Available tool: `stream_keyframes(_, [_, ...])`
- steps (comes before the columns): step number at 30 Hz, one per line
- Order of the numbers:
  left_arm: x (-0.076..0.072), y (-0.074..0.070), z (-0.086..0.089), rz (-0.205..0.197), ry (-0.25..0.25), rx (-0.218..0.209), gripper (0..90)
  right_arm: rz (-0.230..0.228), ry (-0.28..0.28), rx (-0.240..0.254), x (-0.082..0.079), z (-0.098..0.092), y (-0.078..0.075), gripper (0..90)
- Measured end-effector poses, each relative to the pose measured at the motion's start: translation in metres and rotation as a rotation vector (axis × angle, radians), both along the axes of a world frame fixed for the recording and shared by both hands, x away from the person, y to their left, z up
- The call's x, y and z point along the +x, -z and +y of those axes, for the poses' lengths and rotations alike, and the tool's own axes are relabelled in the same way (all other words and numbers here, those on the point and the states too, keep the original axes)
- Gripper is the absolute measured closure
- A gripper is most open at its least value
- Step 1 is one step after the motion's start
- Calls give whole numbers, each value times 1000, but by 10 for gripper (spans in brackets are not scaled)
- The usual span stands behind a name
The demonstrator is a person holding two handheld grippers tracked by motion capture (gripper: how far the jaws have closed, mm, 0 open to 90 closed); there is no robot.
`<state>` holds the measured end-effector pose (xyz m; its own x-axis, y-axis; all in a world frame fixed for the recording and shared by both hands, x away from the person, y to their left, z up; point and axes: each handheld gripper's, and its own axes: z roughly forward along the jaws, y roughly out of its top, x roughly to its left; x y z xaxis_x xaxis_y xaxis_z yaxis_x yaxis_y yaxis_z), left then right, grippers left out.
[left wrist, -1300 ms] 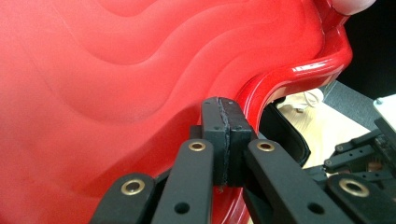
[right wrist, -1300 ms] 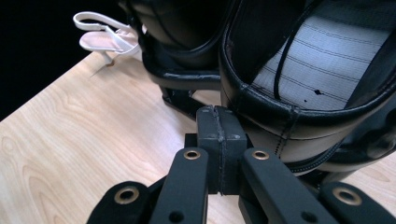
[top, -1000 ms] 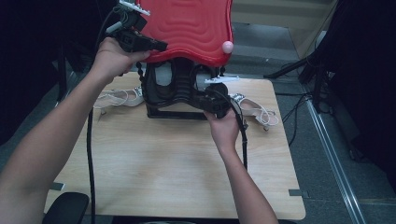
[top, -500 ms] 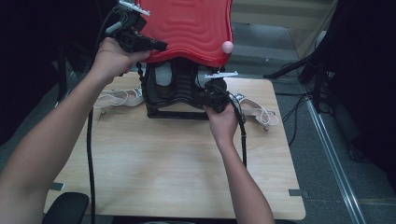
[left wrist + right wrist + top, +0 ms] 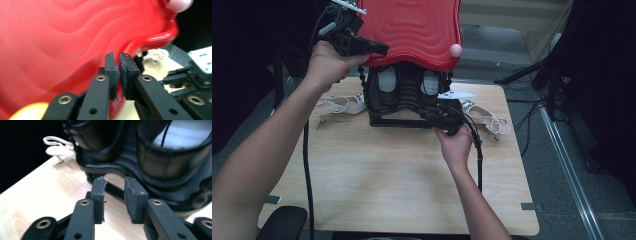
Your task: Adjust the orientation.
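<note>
My right tongs (image 5: pixel 443 116) slide a little toward the lower front edge of the black case (image 5: pixel 404 95), and my right hand (image 5: pixel 455 145) shifts with them across the table (image 5: pixel 377 175). Their jaws have just been opening: a gap now stands between the pads, with only the case's black frame beyond it and nothing pressed. My left tongs (image 5: pixel 379 48) have just been opening slightly too, a thin slit showing between the pads at the edge of the red lid (image 5: pixel 412 27).
</note>
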<state>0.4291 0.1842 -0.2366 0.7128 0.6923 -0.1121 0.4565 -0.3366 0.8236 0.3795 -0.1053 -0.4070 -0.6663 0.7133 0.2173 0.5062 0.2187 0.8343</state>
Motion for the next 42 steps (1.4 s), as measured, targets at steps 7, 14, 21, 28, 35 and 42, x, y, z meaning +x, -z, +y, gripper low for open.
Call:
stream_keyframes(7, [-26,4,3,5,54,-11,715,50,-10,19,-12,-12,19,642])
stream_keyframes(14, [-51,20,3,1,83,-20,610,79,-22,5,-28,-19,30,653])
stream_keyframes(21, [-69,42,2,5,107,-8,601,103,-64,22,-39,-25,40,664])
stream_keyframes(28, [-73,71,6,44,107,-4,597,143,-55,50,-49,-30,51,677])
stream_keyframes(35, [-75,107,4,63,119,-3,595,180,-47,46,-56,-36,60,708])
stream_keyframes(42, [-69,145,8,132,92,-33,599,193,-54,46,-58,-40,63,686])
